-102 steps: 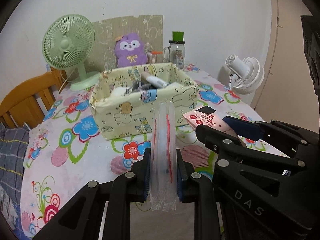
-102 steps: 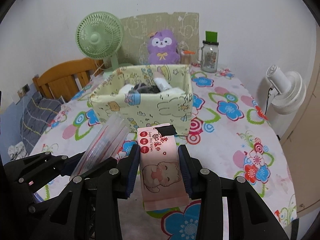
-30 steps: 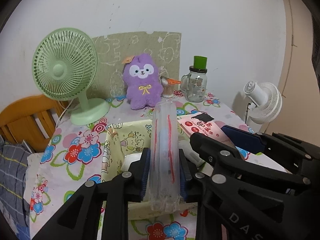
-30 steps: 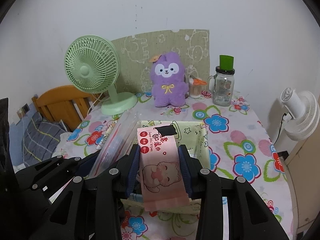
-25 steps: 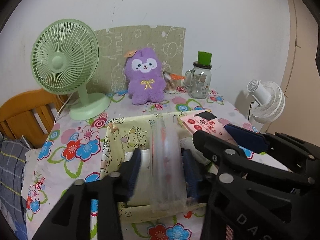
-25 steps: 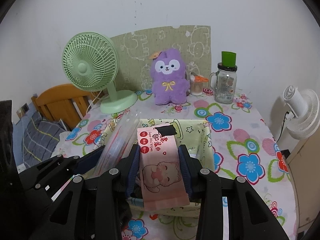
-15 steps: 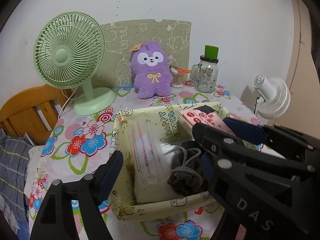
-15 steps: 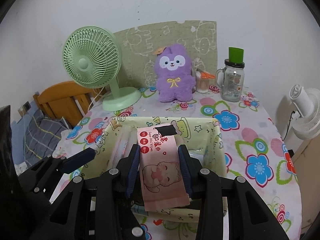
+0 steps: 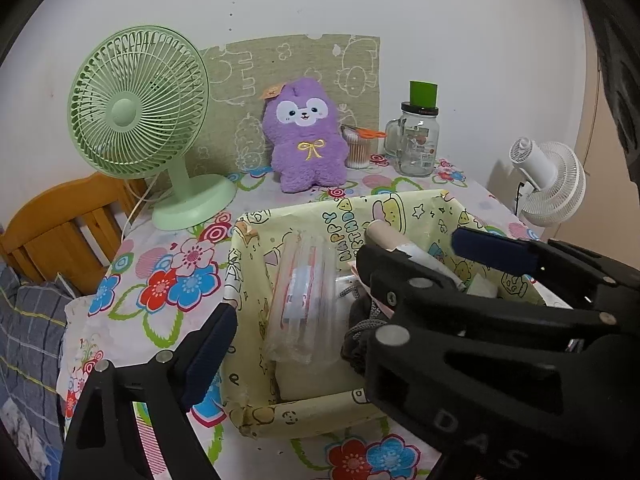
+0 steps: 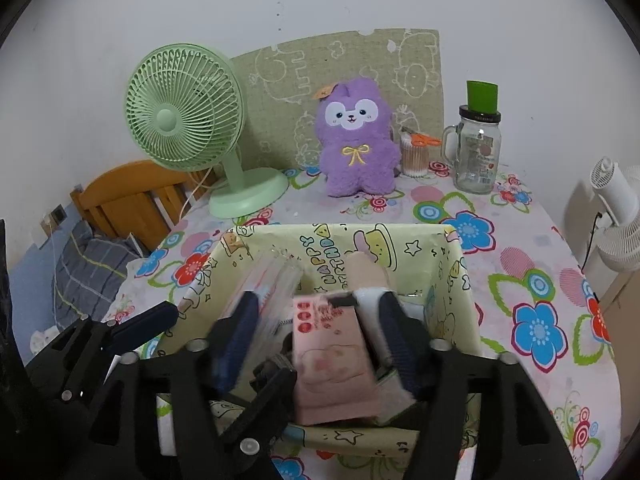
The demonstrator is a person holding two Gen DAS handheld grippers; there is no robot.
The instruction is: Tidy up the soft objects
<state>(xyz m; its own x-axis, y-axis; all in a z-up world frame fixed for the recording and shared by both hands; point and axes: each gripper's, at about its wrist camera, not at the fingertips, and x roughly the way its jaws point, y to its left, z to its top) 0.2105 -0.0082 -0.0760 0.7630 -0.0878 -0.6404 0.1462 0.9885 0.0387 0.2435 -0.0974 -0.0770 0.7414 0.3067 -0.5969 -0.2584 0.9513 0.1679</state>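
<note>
A yellow-green cartoon-print box (image 9: 340, 210) (image 10: 348, 230) stands on the flowered table. A clear zip bag (image 9: 304, 300) (image 10: 272, 280) with red lines lies inside it at the left, next to a grey drawstring pouch (image 9: 360, 320) and a beige tube (image 10: 368, 276). My left gripper (image 9: 316, 340) hangs over the box's near left corner, its jaws still opening, far apart and free of the bag. My right gripper (image 10: 320, 328) (image 9: 428, 256) is over the box, jaws opening. The pink wet-wipe packet (image 10: 332, 360) sits blurred between them, with a gap to the left pad.
Behind the box stand a green desk fan (image 9: 136, 108), a purple plush (image 9: 306, 140), a cotton-swab cup (image 9: 358, 152) and a glass jar with a green lid (image 9: 418, 140). A white fan (image 9: 548, 188) is off the right edge. A wooden chair back (image 9: 60, 220) is at the left.
Both grippers came over the box. The left jaws spread and the clear bag dropped into the box. The right jaws have just parted and the pink packet has sunk lower.
</note>
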